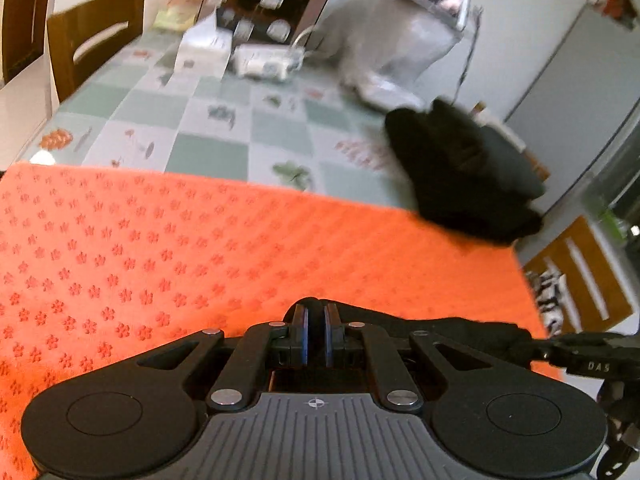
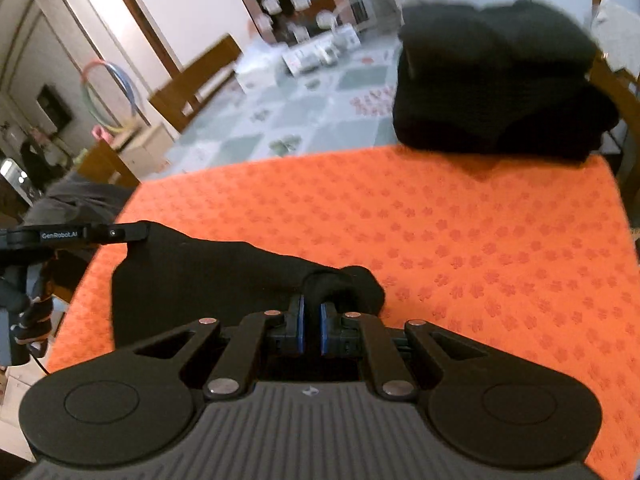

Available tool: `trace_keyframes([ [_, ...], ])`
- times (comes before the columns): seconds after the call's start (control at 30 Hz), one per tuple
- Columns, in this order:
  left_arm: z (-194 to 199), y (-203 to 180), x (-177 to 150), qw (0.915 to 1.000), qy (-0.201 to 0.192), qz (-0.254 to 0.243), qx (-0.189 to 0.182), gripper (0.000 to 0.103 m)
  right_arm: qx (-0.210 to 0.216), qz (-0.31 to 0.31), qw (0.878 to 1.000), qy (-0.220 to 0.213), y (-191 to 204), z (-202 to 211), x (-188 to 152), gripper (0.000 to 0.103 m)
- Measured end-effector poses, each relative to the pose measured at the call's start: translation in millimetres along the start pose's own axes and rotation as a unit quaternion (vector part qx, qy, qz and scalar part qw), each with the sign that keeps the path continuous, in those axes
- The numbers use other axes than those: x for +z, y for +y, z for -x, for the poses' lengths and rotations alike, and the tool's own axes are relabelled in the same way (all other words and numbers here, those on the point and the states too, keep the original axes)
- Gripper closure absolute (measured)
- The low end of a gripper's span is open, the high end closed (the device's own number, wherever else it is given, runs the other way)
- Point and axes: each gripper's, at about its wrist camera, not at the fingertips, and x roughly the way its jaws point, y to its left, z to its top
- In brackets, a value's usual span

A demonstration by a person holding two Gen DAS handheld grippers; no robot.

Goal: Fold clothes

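Your right gripper: garment on mat at your fingertips, spreading left to your left gripper. Folded clothes pile ahead-right, on mat's far edge. Tablecloth beyond mat; boxes farther back; chair ahead-left.

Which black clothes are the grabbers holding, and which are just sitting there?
The flat black garment near the orange mat's front edge is pinched by the right gripper and left gripper. The black pile at the far corner sits untouched.
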Motion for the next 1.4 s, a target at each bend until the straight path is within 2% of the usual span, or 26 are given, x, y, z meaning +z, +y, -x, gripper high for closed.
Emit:
trace_keyframes([
  [0.17, -19, 7, -5, 0.9996, 0.021, -0.014, 0.014, 0.09, -0.008, -0.004, 1.0, 0.019, -12, -37, -2, 0.094],
  [0.2, -19, 9, -4, 0.9996, 0.021, -0.013, 0.013, 0.088, -0.006, -0.006, 1.0, 0.019, -13, -39, -1, 0.094],
  [0.23, -16, 9, -3, 0.9996, 0.019, -0.014, 0.014, 0.081, -0.003, -0.008, 1.0, 0.018, -13, -39, 0, 0.094],
  [0.27, -11, 8, -2, 0.9996, 0.016, -0.019, 0.017, 0.076, -0.003, -0.009, 1.0, 0.018, -13, -36, 1, 0.093],
  [0.33, 3, 4, 1, 0.9993, 0.005, -0.03, 0.023, 0.074, -0.007, 0.003, 1.0, 0.013, -10, -24, 3, 0.088],
  [0.43, 26, -4, 2, 0.9991, -0.012, -0.034, 0.023, 0.068, -0.024, 0.046, 0.999, -0.002, 5, 3, 3, 0.077],
  [0.47, 33, -7, 0, 0.9992, -0.017, -0.032, 0.018, 0.066, -0.028, 0.059, 0.998, -0.007, 10, 12, 3, 0.075],
  [0.57, 48, -23, -10, 0.9991, -0.022, -0.037, -0.001, 0.065, -0.027, 0.089, 0.995, -0.021, 28, 36, -3, 0.074],
  [0.73, 42, -61, -37, 0.9956, 0.005, -0.088, -0.031, 0.066, -0.017, 0.145, 0.989, -0.033, 63, 51, -26, 0.074],
  [0.9, 24, -86, -58, 0.9913, 0.04, -0.118, -0.043, 0.066, -0.016, 0.161, 0.987, -0.019, 82, 35, -48, 0.074],
  [1.07, 3, -75, -72, 0.9921, 0.054, -0.107, -0.036, 0.065, -0.044, 0.167, 0.985, -0.015, 79, 8, -70, 0.075],
  [1.2, 4, -70, -72, 0.9937, 0.049, -0.094, -0.036, 0.068, -0.043, 0.155, 0.987, -0.024, 73, -2, -75, 0.075],
  [1.3, 18, -75, -62, 0.9945, 0.019, -0.095, -0.039, 0.066, -0.038, 0.141, 0.989, -0.027, 74, 7, -60, 0.076],
  [1.4, 14, -73, -51, 0.995, 0.013, -0.093, -0.032, 0.065, -0.05, 0.133, 0.989, -0.039, 69, 6, -45, 0.075],
])
